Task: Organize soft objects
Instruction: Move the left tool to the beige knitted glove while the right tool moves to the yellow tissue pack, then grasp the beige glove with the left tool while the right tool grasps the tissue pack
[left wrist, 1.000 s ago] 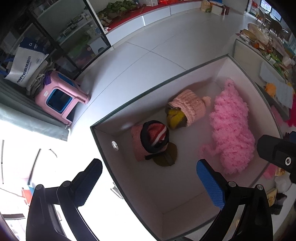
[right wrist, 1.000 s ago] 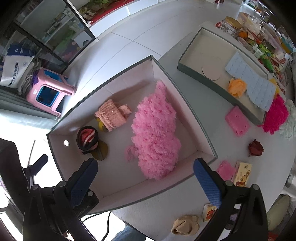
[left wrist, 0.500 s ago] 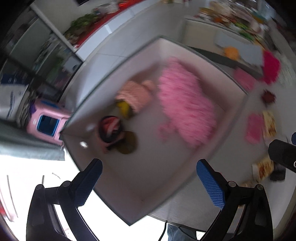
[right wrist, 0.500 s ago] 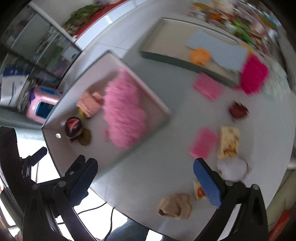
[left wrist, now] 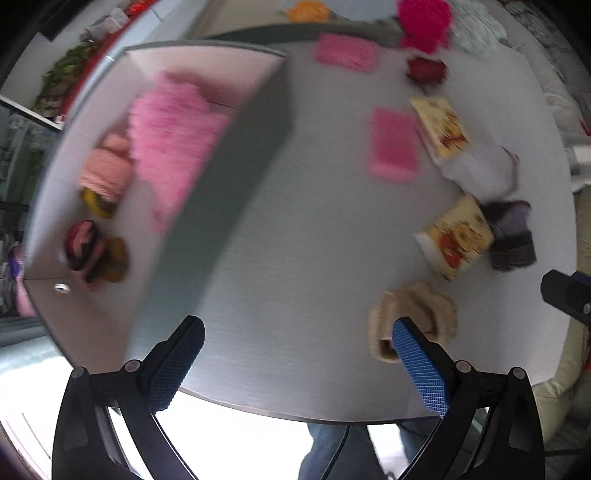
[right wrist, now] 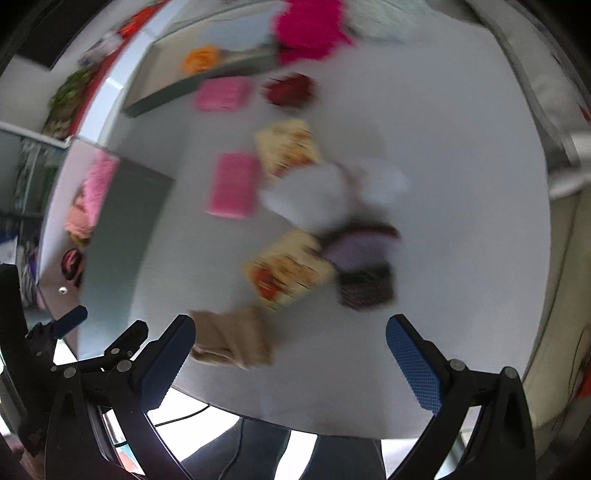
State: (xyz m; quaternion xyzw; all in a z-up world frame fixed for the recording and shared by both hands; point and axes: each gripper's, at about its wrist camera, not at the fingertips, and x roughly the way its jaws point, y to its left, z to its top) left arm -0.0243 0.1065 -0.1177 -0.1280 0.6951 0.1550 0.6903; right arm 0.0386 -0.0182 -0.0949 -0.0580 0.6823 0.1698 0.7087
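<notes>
Soft objects lie scattered over a grey table (right wrist: 443,147), both views blurred. Nearest, a beige knitted piece (right wrist: 232,338) sits near the table's front edge, just beside the right gripper (right wrist: 291,350), whose jaws stand wide and hold nothing. In the left wrist view the same beige piece (left wrist: 410,317) lies partly behind one blue finger pad (left wrist: 419,363) of the left gripper (left wrist: 295,354), also spread wide and empty. Beyond come two cream printed packs (right wrist: 290,267), their print too smeared to read, a dark knit bundle (right wrist: 364,280) touching the nearer pack, a white cloth (right wrist: 325,195) and a pink square pad (right wrist: 232,186). At left, a grey open box (left wrist: 221,177) holds a fluffy pink item (left wrist: 173,136), a peach knit hat (left wrist: 105,173) and a black-and-red hat (left wrist: 81,242). Farthest, a magenta fluffy item (right wrist: 306,26) lies by a shallow tray (right wrist: 199,86).
</notes>
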